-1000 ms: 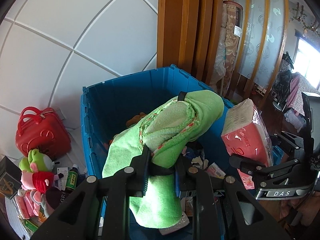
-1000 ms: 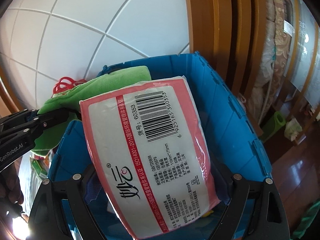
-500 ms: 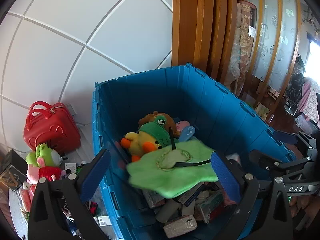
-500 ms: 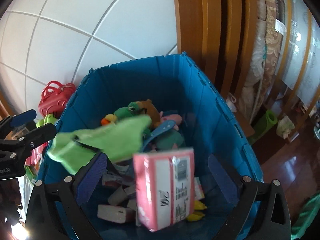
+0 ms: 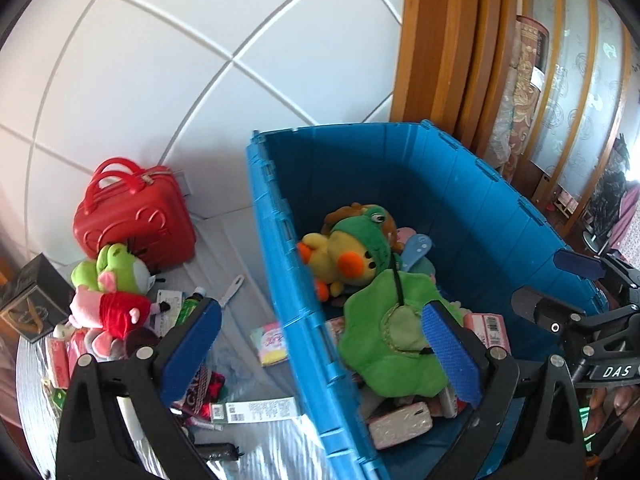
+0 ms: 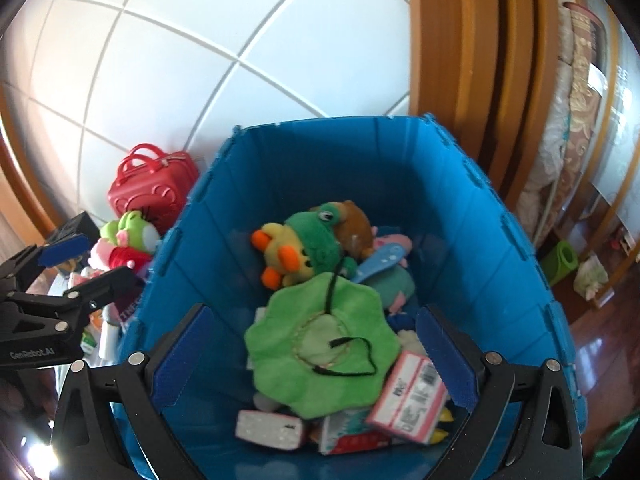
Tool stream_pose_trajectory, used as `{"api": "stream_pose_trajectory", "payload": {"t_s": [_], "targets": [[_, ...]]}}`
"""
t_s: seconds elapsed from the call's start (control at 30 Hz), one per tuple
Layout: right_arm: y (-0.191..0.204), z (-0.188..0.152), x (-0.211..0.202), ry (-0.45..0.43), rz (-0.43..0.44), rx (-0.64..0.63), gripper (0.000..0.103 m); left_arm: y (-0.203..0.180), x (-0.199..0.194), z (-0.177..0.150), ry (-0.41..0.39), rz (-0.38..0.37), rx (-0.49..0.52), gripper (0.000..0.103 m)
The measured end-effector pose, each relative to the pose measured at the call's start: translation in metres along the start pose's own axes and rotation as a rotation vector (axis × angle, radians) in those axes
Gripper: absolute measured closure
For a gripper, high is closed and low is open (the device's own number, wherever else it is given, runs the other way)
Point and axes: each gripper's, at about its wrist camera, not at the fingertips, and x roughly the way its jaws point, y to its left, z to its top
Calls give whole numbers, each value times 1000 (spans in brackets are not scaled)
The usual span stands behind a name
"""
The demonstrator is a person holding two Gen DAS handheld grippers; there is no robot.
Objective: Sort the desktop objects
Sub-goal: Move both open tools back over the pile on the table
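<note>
Both grippers are empty now. A second ago the left gripper [image 5: 320, 344] was clamped on the green plush cloth [image 6: 320, 344] and the right gripper [image 6: 312, 352] held the pink-and-white tissue pack [image 6: 408, 396]; both were raised over the blue crate [image 6: 480, 240]. Jaws on both have just been opening and stand wide apart, nothing between the pads. Cloth now lies flat inside the crate, on top of the other packs, just in front of the yellow duck plush with the green frog hood [image 6: 300, 248]. Tissue pack lies in the crate's near right corner, touching the cloth's edge. Left gripper has shifted sideways: it now straddles the crate's left wall, one finger over the table outside. Outside the crate on that side sit a red mini suitcase [image 5: 134, 216] and a frog plush [image 5: 116, 268].
</note>
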Motion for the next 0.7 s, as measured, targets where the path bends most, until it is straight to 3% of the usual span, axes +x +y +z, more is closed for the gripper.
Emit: {"api": "stream_pose_trajectory", "payload": {"t_s": [0.4,0.7], "targets": [[136,-4,12,24,75,-121,0,127,-28,-55,32,53,-119,1],[246,-26,43,67,172,-228,0,241,-43,-116,88,161,-238,1]]}}
